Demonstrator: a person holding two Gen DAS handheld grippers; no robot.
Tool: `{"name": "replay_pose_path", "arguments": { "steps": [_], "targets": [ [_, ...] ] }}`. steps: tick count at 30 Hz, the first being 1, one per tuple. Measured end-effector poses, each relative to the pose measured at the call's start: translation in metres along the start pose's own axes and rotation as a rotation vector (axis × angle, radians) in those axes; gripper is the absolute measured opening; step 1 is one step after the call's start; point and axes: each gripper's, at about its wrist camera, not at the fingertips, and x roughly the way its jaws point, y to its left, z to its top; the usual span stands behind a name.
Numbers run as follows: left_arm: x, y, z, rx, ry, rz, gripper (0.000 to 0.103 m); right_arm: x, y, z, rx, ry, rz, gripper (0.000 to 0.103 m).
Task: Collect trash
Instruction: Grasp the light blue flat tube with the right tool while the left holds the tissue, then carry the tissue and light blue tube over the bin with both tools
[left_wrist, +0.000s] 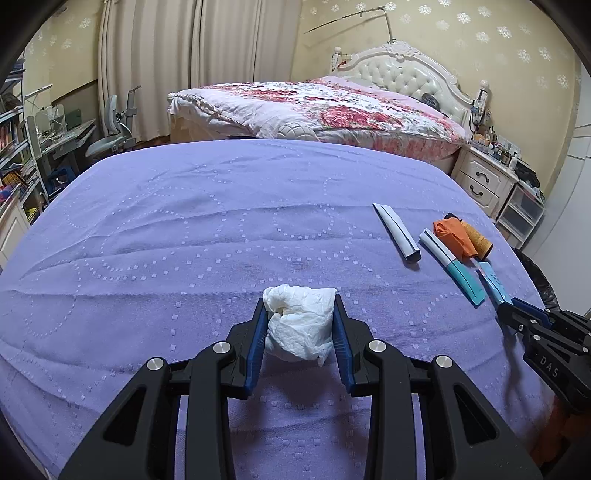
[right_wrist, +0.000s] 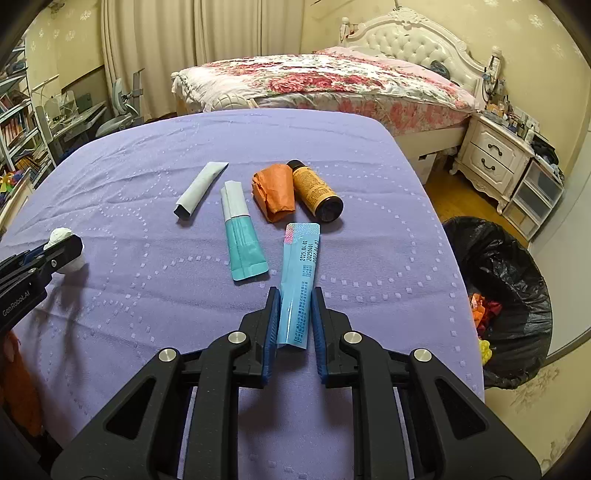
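A crumpled white tissue (left_wrist: 299, 325) lies on the purple tablecloth (left_wrist: 184, 221), and my left gripper (left_wrist: 298, 301) is shut on it, blue pads pressing both sides. My right gripper (right_wrist: 295, 293) is shut on the near end of a long light-blue sachet (right_wrist: 301, 258) printed with dates. Beyond it lie a teal-and-white sachet (right_wrist: 242, 236), a grey-blue sachet (right_wrist: 199, 190), a crumpled orange paper (right_wrist: 275, 195) and an amber bottle (right_wrist: 316, 192) on its side. The right wrist view shows the left gripper (right_wrist: 70, 243) at the left edge, holding the tissue (right_wrist: 61, 236).
A bin lined with a black bag (right_wrist: 461, 229) stands on the floor right of the table, with coloured scraps inside. Behind the table is a bed with a floral cover (right_wrist: 325, 81). A white nightstand (right_wrist: 491, 155) is at the right, a desk and chair (right_wrist: 118, 110) at the left.
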Motion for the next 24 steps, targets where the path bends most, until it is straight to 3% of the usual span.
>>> {"name": "replay_pose_path", "arguments": {
  "steps": [24],
  "targets": [
    [-0.040,-0.029,0.013,0.051,-0.110,-0.031,0.034,-0.039,-0.009,0.005,0.019,-0.079,-0.009,0.017]
  ]
}}
